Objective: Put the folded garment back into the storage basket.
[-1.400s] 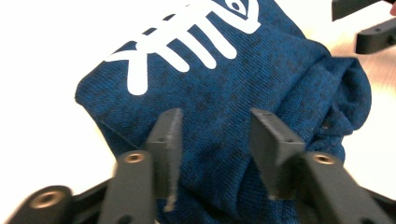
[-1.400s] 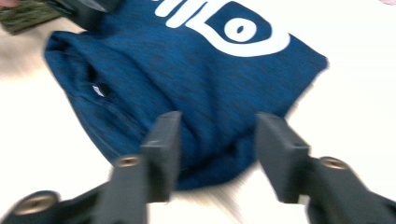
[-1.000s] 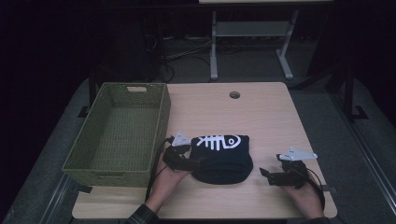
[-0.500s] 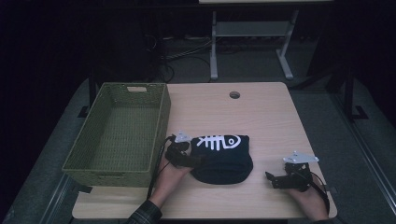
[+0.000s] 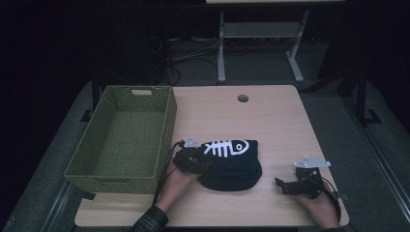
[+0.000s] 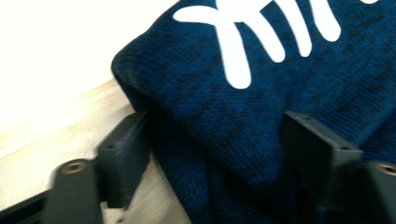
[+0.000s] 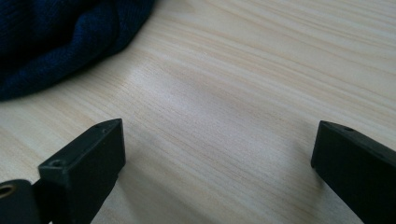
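A folded dark blue knit garment (image 5: pixel 232 166) with a white fish-skeleton print lies on the wooden table (image 5: pixel 270 125) near its front. My left gripper (image 5: pixel 200 164) is at the garment's left edge. In the left gripper view its jaws straddle the thick folded edge of the garment (image 6: pixel 261 107), one beside the fold and one over the cloth; the left gripper (image 6: pixel 217 135) has just been closing, with the cloth between the jaws, still wide. My right gripper (image 5: pixel 283 186) rests low over bare wood at the front right, open (image 7: pixel 217 140) and holding nothing; a garment (image 7: pixel 56 42) corner lies farther off.
A green woven basket (image 5: pixel 167 130) stands on the table's left side, touching-close to my left hand. A round cable hole (image 5: pixel 242 98) sits near the table's far edge. Dark floor, cables and a metal stand lie beyond the table.
My left gripper has sunk slightly onto the garment's left edge. The right hand has barely shifted near the front edge. The garment has stayed in place.
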Demonstrator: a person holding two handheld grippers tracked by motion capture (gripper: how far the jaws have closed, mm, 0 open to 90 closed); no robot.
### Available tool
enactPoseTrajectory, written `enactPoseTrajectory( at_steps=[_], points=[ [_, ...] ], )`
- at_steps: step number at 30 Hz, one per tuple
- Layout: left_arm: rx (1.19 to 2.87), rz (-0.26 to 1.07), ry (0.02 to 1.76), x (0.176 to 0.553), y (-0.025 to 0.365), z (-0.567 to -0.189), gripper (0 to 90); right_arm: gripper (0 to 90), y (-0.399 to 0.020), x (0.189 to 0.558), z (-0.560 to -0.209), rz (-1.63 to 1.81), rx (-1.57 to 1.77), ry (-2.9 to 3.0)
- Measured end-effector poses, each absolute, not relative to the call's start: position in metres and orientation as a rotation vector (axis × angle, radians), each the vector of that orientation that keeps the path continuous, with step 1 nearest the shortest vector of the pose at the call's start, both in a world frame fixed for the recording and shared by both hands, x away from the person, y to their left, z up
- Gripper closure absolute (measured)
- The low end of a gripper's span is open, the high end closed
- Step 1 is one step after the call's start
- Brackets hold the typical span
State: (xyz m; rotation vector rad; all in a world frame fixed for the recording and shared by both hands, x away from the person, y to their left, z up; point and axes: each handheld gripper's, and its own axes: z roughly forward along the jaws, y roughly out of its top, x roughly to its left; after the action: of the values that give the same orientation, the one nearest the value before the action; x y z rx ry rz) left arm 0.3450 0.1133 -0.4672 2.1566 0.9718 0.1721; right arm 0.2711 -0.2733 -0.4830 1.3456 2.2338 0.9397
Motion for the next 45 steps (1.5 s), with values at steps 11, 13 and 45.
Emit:
enactPoseTrajectory(
  at_steps=[11, 13, 45],
  points=[
    [2.174, 0.087, 0.944, 0.350, 0.113, -0.465, 59.5, 2.6, -0.273, 0.271, -0.483, 0.939, 1.347, 2.233],
    [2.172, 0.075, 0.956, 0.352, 0.112, -0.464, 61.5, 2.6, -0.273, 0.271, -0.483, 0.939, 1.348, 2.233],
    [2.118, 0.037, 0.827, 0.341, 0.104, -0.421, 68.2, 2.5, -0.273, 0.271, -0.483, 0.941, 1.348, 2.234]
  ],
)
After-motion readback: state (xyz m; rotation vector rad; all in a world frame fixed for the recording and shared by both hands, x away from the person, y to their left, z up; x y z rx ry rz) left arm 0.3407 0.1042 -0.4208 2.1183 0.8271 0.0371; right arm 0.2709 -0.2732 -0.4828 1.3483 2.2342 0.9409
